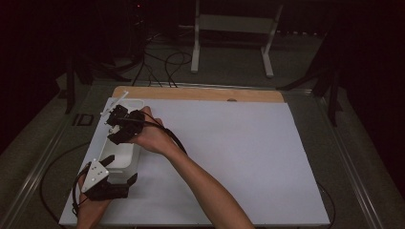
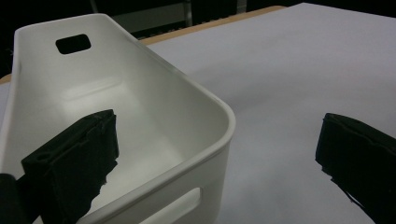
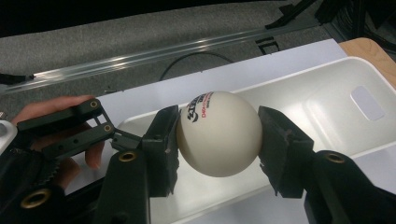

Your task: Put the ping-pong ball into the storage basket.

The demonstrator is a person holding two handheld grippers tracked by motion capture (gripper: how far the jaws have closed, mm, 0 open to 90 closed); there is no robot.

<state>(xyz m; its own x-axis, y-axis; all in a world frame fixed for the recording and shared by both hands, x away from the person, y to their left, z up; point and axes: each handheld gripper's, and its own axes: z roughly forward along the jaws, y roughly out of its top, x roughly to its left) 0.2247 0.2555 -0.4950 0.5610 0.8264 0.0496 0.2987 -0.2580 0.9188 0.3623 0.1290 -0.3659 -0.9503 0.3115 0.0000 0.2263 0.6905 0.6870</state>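
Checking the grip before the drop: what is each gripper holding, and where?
Right gripper: white ball, clamped across its middle. Left gripper: nothing; jaws open astride the bin wall.

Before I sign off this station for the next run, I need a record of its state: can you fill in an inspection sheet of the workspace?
Surface: white table sheet, wooden board edge along the far side.
Job's things: white table-tennis ball with printed lettering; white plastic bin with handle cutouts, nothing in it.
Clutter: nothing seen.
Grippers: right gripper shut on the ball above the bin; left gripper open, one jaw inside the bin's near corner, one outside.
Cables: black cable trails from the right gripper; more loop on the floor beyond the table.
Surroundings: dark room, white stand frame behind.
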